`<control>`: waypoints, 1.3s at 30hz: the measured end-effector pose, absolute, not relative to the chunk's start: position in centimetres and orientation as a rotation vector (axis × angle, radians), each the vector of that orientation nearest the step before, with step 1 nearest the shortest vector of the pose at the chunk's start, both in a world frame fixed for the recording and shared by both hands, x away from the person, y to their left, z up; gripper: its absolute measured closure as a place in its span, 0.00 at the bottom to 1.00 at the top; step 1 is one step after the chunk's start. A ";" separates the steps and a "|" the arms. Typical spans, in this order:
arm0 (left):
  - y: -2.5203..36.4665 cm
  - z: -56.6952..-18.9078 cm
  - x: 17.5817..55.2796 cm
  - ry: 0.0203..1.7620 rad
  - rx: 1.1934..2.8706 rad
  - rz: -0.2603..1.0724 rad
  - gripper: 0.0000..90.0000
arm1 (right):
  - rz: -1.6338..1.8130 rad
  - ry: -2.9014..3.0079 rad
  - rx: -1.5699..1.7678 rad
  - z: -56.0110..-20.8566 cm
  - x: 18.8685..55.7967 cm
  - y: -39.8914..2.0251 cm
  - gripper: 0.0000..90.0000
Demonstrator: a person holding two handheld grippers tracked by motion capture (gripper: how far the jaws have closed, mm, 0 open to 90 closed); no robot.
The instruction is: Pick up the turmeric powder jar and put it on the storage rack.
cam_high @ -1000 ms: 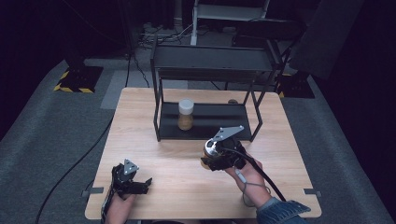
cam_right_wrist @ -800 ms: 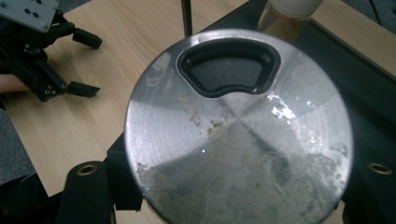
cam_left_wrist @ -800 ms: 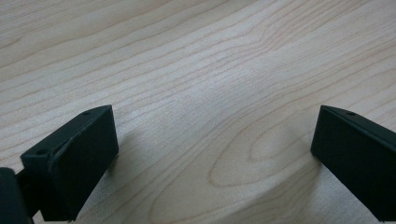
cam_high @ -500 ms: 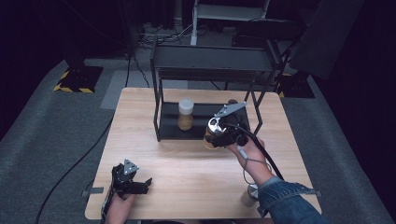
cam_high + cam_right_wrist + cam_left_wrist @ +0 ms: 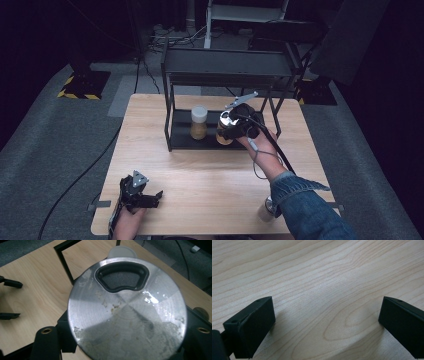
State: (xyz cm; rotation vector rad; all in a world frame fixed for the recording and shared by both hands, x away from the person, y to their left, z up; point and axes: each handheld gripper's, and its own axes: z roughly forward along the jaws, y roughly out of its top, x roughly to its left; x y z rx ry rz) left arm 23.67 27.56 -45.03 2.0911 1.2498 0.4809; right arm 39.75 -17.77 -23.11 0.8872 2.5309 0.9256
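Observation:
My right gripper (image 5: 226, 127) is shut on a jar (image 5: 223, 136) of brownish contents, held at the front of the black rack's lower shelf (image 5: 181, 141). In the right gripper view the jar's silver lid (image 5: 127, 312), with a black-rimmed opening, sits between the two jaws. A second jar with a white lid (image 5: 199, 123) stands on that shelf just left of the held one, and its lid (image 5: 121, 251) peeks out behind the silver one. My left gripper (image 5: 154, 198) rests on the wooden table (image 5: 200, 175) at the near left, open, with bare wood between its jaws (image 5: 327, 322).
The black two-level rack (image 5: 227, 67) stands at the table's far middle, its upright posts flanking the shelf opening. A pale cylinder (image 5: 264, 211) sits near the table's front edge beside the person's right sleeve. Cables trail off the table onto dark carpet.
The right gripper has carried the jar away from the table's middle, up and toward the rack, to the front of its lower shelf. The left gripper has stayed put.

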 end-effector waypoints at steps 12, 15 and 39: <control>27.6 -45.0 23.8 1.238 2.101 0.479 0.00 | 0.893 2.500 0.934 -24.3 43.5 -17.0 0.34; 27.5 -45.0 23.8 1.237 2.099 0.478 0.00 | 0.885 2.495 0.955 -25.1 44.5 -16.8 0.34; 27.6 -45.0 23.8 1.234 2.100 0.476 0.00 | 0.749 2.515 1.061 -31.1 50.0 -13.8 0.34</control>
